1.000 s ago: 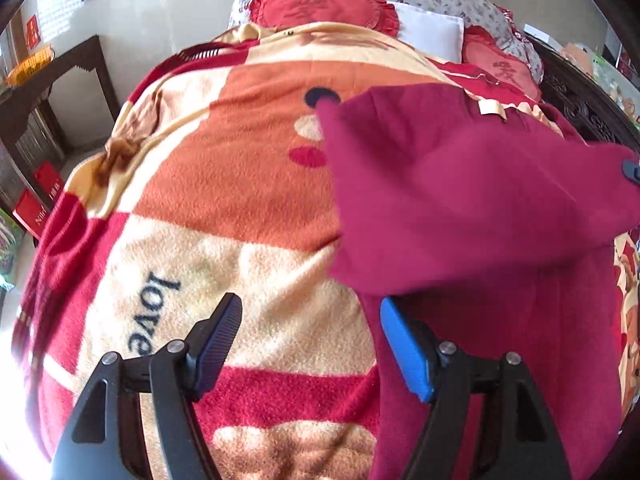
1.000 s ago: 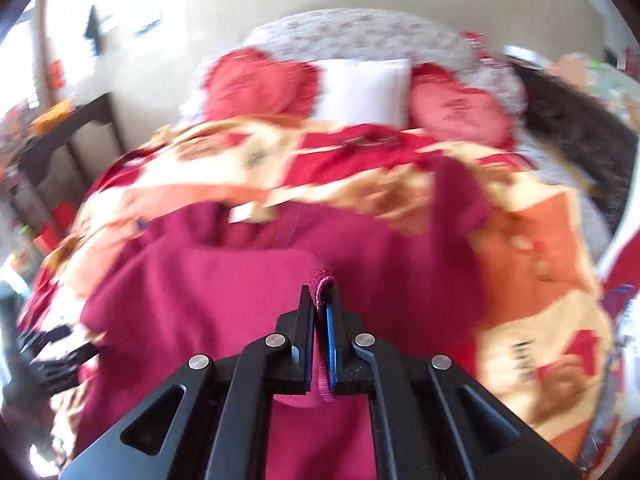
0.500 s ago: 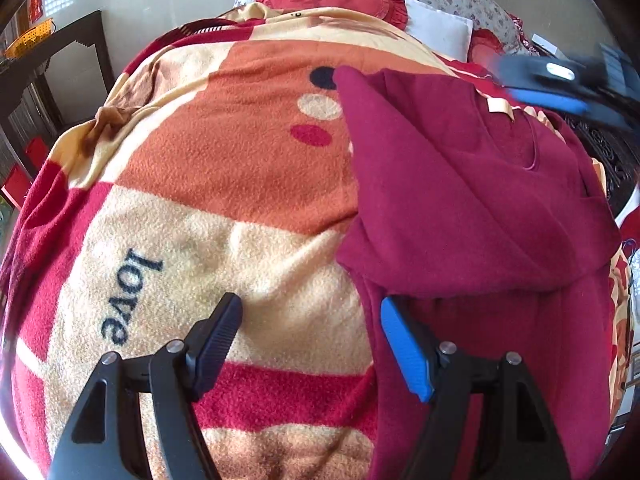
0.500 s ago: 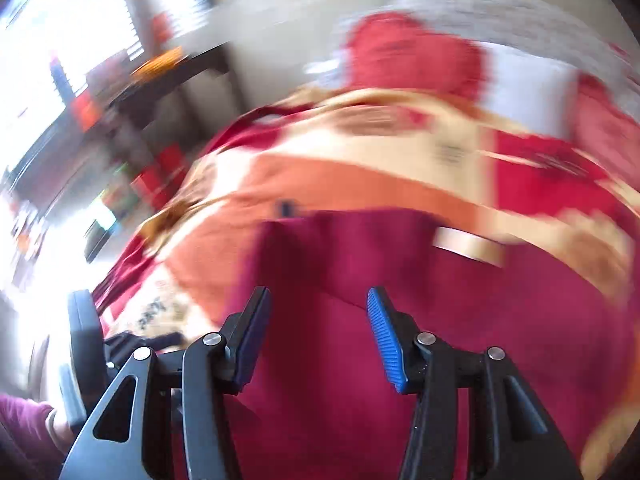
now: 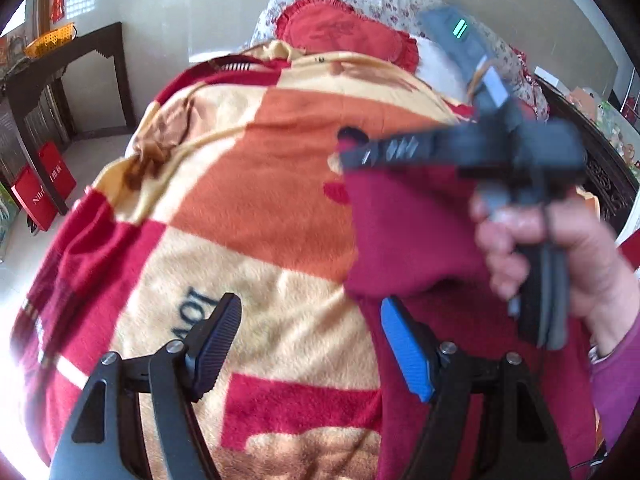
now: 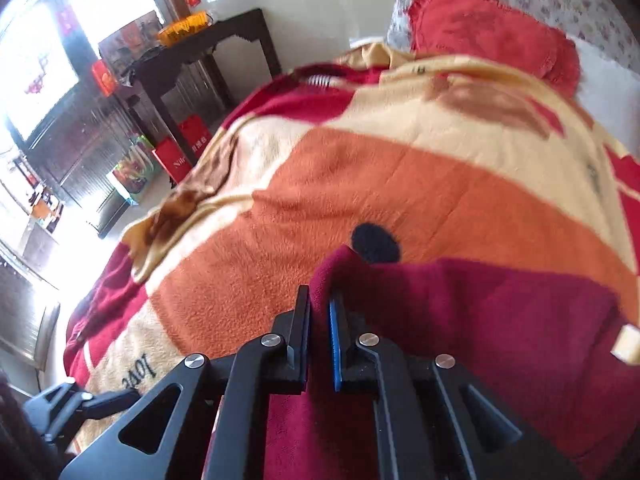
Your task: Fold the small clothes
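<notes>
A dark red garment (image 5: 404, 232) lies folded on the right half of a patterned fleece blanket (image 5: 256, 200). My right gripper (image 6: 319, 308) is shut on the garment's (image 6: 500, 320) upper left corner, pinching a fold of cloth between its pads. In the left wrist view that same right gripper (image 5: 352, 156) reaches in from the right, blurred, held by a hand (image 5: 532, 240). My left gripper (image 5: 310, 336) hovers open over the blanket at the garment's lower left edge, with nothing between its fingers.
Red frilled pillows (image 5: 344, 36) and a floral one (image 5: 384, 0) sit at the bed's head. A dark side table (image 6: 208, 48) with an orange basket (image 6: 184, 26) stands left of the bed, red bags (image 6: 180, 148) on the floor below. A carved bed rail (image 5: 608, 176) runs along the right.
My right gripper let go of the folded flap, swung left across the garment with its jaws apart, and has shut on the upper left corner. The left gripper has only drifted slightly, still open.
</notes>
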